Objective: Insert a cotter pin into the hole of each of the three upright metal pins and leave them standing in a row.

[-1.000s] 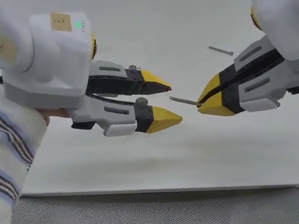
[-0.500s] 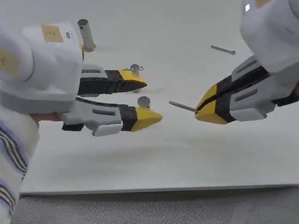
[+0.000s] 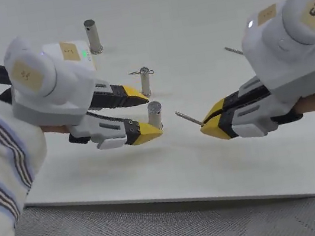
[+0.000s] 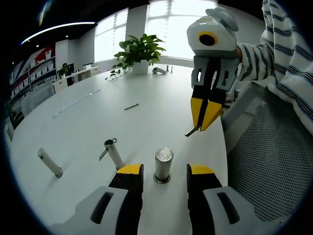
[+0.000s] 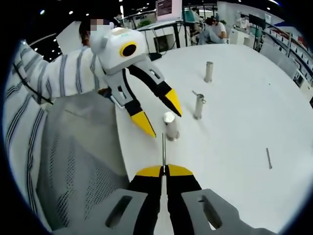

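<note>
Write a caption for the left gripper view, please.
Open left gripper faces the nearest metal pin while the right gripper holds a cotter pin.

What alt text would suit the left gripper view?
The left gripper, open, flanks an upright metal pin on a white table, while the right gripper, shut on a cotter pin, points down toward it. Two more pins stand to the left.
</note>
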`<action>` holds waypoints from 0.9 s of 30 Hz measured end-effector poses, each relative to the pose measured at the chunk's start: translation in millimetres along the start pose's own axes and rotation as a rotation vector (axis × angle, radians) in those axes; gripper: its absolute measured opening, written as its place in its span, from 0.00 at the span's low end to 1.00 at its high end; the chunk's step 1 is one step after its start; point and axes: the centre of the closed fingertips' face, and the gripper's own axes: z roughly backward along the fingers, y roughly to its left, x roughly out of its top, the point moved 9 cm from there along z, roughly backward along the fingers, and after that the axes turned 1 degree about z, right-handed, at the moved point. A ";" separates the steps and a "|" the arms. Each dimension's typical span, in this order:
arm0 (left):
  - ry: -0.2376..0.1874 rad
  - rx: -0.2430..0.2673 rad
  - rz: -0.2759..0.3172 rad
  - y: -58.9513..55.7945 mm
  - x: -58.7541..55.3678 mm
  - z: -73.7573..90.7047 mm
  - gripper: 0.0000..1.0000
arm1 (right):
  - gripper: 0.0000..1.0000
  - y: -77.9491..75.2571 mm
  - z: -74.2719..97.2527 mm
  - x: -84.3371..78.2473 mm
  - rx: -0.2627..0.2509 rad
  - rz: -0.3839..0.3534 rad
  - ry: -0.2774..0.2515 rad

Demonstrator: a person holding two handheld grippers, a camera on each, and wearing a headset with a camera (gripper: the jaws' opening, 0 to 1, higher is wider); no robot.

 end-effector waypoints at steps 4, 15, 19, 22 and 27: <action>0.004 -0.007 -0.003 -2.5 -1.8 -5.6 0.30 | 0.03 2.7 -4.9 0.4 -0.019 -0.024 -0.002; -0.018 0.001 0.013 2.1 -10.2 -14.0 0.18 | 0.03 7.4 -14.8 2.0 -0.048 -0.044 0.020; -0.022 0.008 0.017 4.6 -10.3 -14.9 0.16 | 0.03 6.3 -16.1 1.8 -0.052 -0.062 0.023; -0.026 0.004 0.010 4.7 -9.9 -15.6 0.14 | 0.03 6.5 -17.2 2.2 -0.053 -0.070 0.023; -0.021 0.000 0.008 3.6 -10.1 -16.5 0.12 | 0.03 6.7 -19.7 5.3 -0.051 -0.084 0.018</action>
